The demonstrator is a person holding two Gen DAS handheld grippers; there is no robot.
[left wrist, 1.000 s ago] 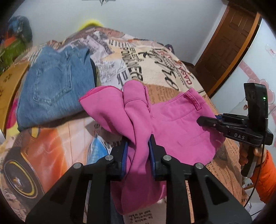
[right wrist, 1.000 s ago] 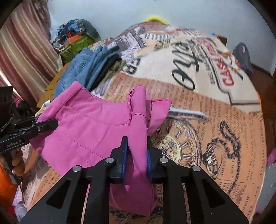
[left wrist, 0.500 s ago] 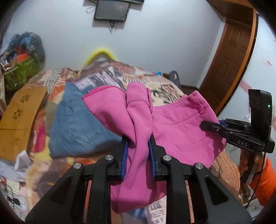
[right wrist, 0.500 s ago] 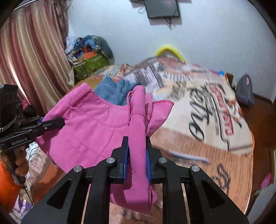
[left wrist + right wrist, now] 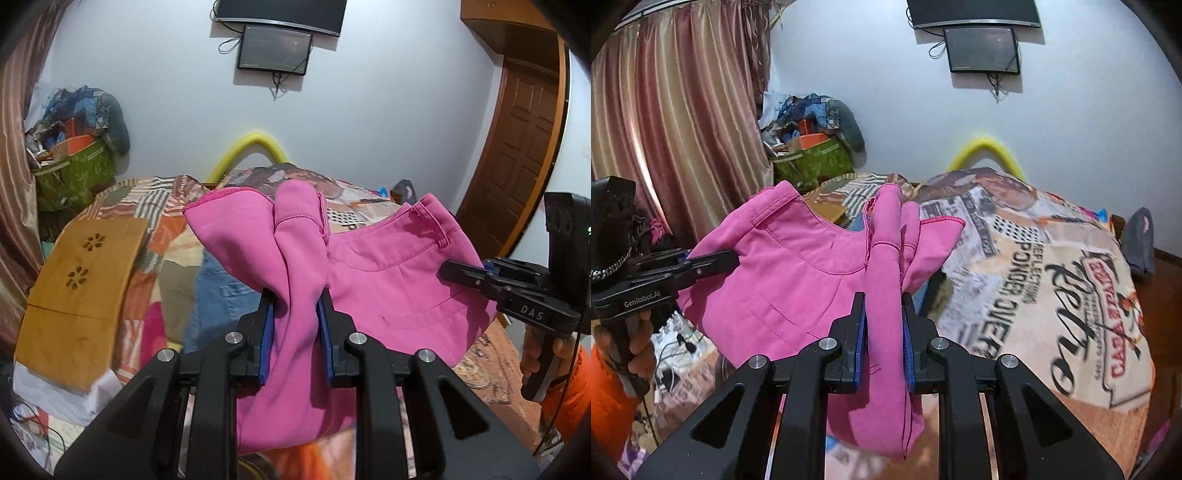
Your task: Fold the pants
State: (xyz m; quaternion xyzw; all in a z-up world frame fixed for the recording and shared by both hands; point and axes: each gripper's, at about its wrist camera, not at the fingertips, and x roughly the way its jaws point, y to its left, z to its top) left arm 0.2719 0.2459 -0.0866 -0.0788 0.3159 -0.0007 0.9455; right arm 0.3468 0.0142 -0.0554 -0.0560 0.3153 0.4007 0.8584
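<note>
Both grippers are clamped on the pink pants. Your left gripper pinches a bunched fold of fabric at one end of the waist, your right gripper does the same at the other end; the waistband with its belt loop spans between them. The pants hang in the air above the bed, with the lower part drooping out of view below the grippers.

Handling: soft, light woven cloth with no stiffness of its own. It sags wherever you don't support it, and it creases where it's bunched in the pads. Slip risk looks low, since several layers are trapped in each grip.

Best hold is at the waistband corners, where the seam is thick, with the span kept taut so the legs hang straight. Blue jeans lie on the bed under the drop zone; you'll probably want to lay the pants clear of them.
</note>
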